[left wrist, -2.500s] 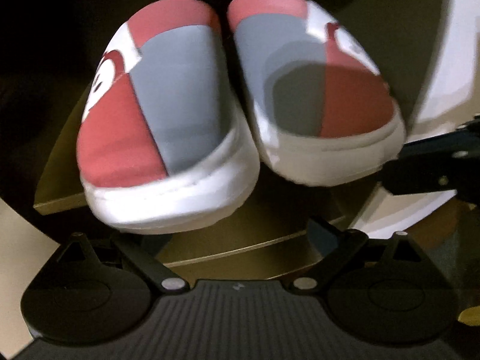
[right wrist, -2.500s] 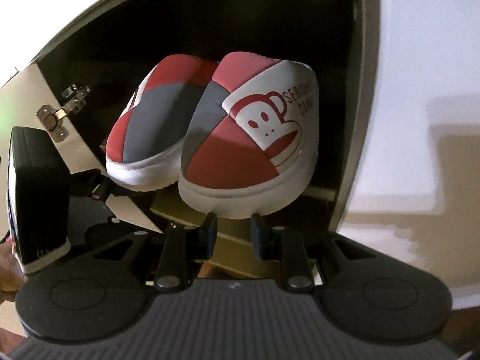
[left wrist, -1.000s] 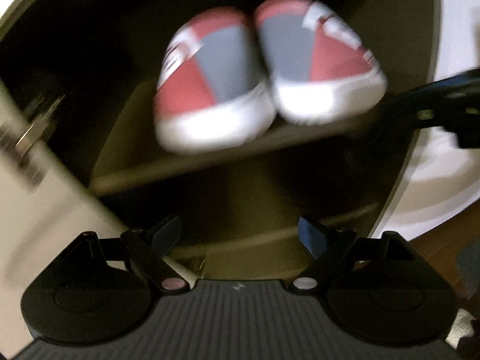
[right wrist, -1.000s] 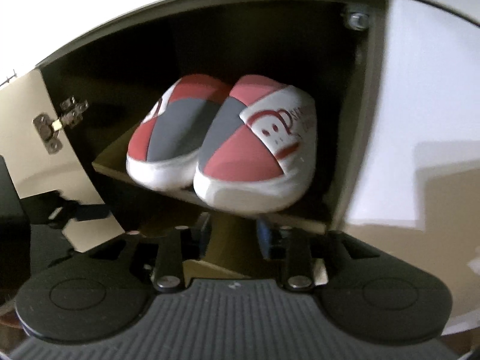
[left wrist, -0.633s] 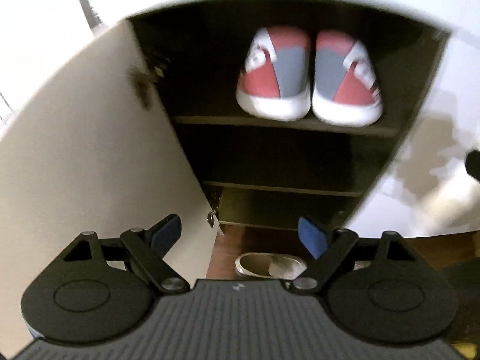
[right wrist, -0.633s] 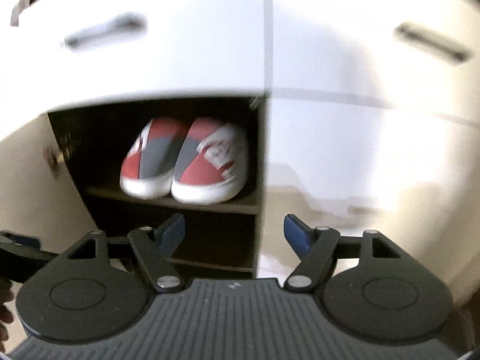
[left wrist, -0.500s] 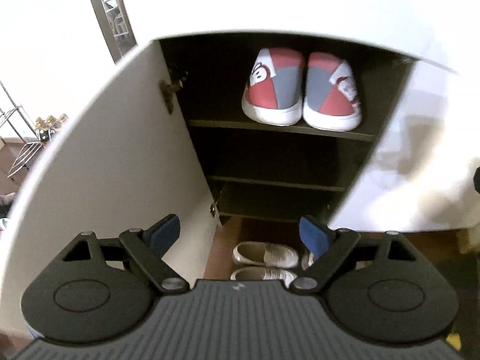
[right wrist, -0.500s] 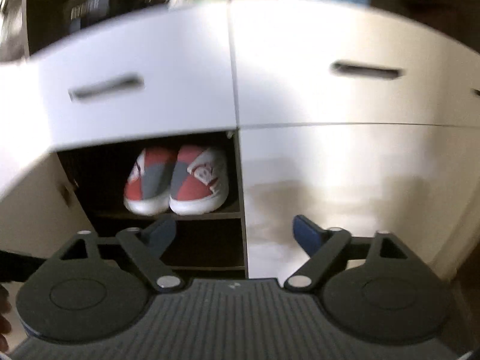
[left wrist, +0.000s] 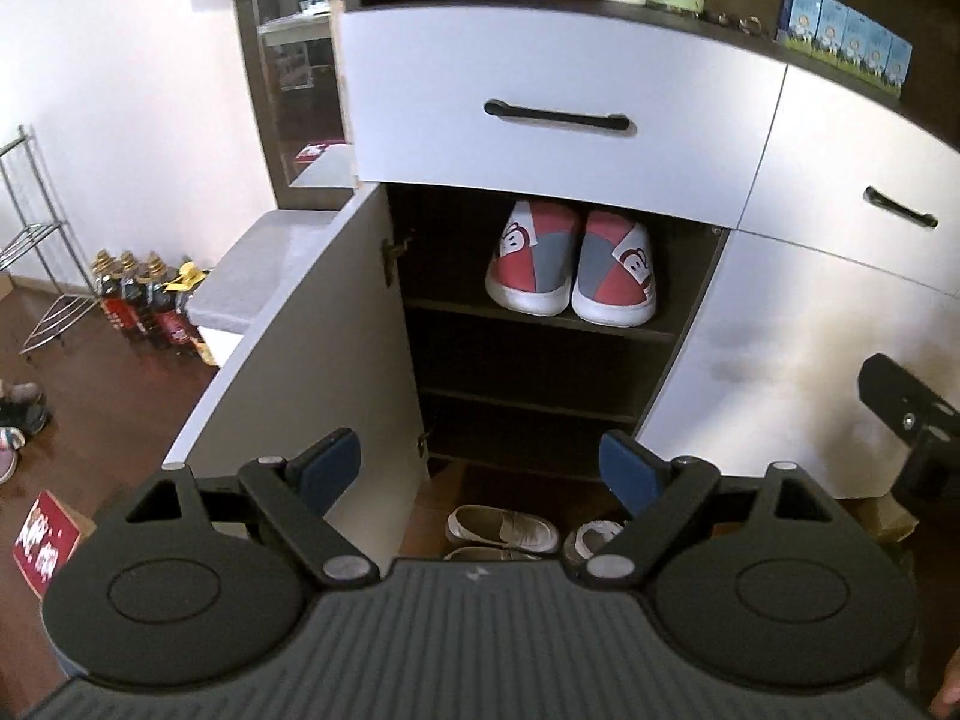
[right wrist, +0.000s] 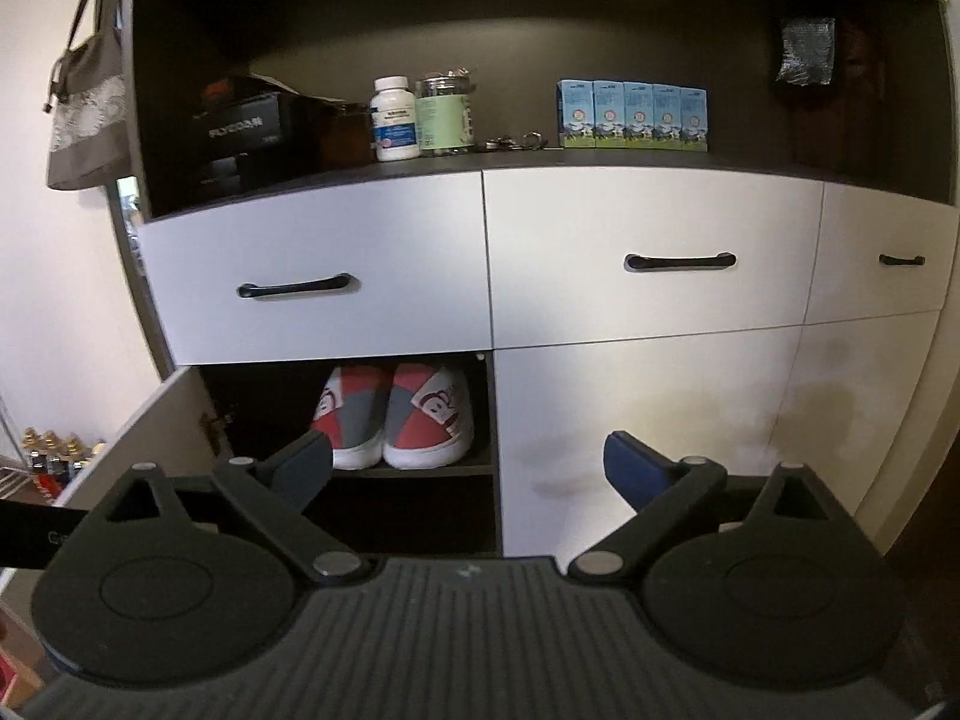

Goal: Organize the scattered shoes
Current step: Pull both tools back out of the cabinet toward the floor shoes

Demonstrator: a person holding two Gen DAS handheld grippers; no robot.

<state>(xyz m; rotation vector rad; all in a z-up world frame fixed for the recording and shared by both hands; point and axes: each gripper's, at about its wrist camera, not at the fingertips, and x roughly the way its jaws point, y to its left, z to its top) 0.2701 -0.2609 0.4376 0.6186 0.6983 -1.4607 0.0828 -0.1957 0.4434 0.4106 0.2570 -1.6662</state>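
The red-and-grey monkey-print slippers (left wrist: 570, 264) sit side by side, toes outward, on the top shelf (left wrist: 540, 317) of the open shoe cabinet (left wrist: 540, 372), at about twelve o'clock from the left gripper (left wrist: 480, 468). They look light and soft, with padded fabric uppers over a white rubbery sole rim, so they should squash under a pinch. The firm sole edge at the toe or the heel collar seems the safest place to take hold.

Below, at six o'clock from the cabinet, beige loafers (left wrist: 501, 531) lie loose on the floor, partly hidden by the gripper body. These look stiffer and are probably next. A grip across the side wall near the opening should hold.

The left gripper is spread wide with nothing between its pads. The right gripper (right wrist: 468, 468) has its jaws opening, also empty.

The two lower shelves appear bare. The cabinet door (left wrist: 312, 360) stands open at nine o'clock. White drawers (right wrist: 312, 276) with black handles run above. Farther out, the wooden floor (left wrist: 102, 402) carries bottles (left wrist: 138, 306) at ten o'clock, and more shoes (left wrist: 18, 414) lie at the left edge.
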